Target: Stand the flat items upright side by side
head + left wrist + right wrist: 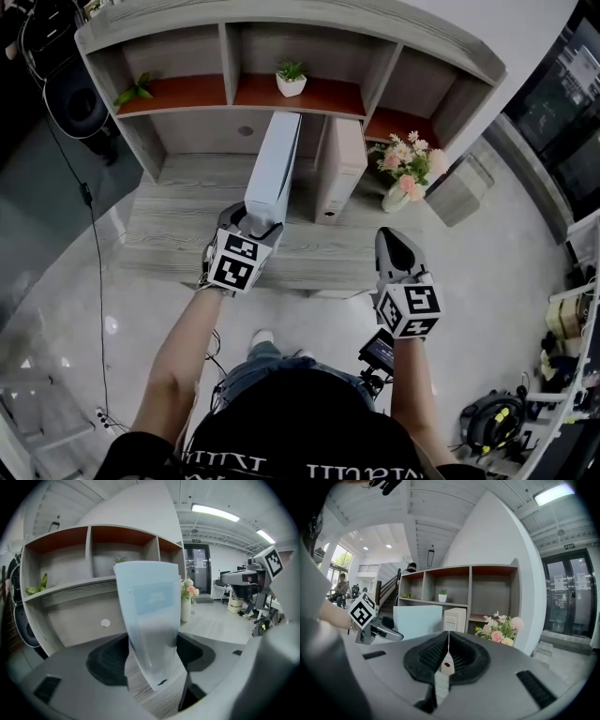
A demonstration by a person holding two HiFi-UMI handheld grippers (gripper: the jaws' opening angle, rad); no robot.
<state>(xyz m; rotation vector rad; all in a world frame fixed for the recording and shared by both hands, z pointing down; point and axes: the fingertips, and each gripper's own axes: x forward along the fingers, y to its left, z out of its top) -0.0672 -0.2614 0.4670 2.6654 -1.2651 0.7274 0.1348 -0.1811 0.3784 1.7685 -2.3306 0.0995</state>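
The left tongs (pixel 255 225) clamp the near end of the pale blue box (pixel 274 164), held upright over the desk (pixel 178 216) with its long axis toward 12 o'clock. The beige box (pixel 339 169) stands apart at its 3 o'clock. The right tongs (pixel 398 246), pressed together and empty, wait at 5 o'clock.

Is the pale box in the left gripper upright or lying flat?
Upright: the pale box stands on edge in the left gripper, beside the beige box.

Flower vase (pixel 397 192) beside the shelf unit (pixel 309 11); potted plant (pixel 292 79) on its shelf.
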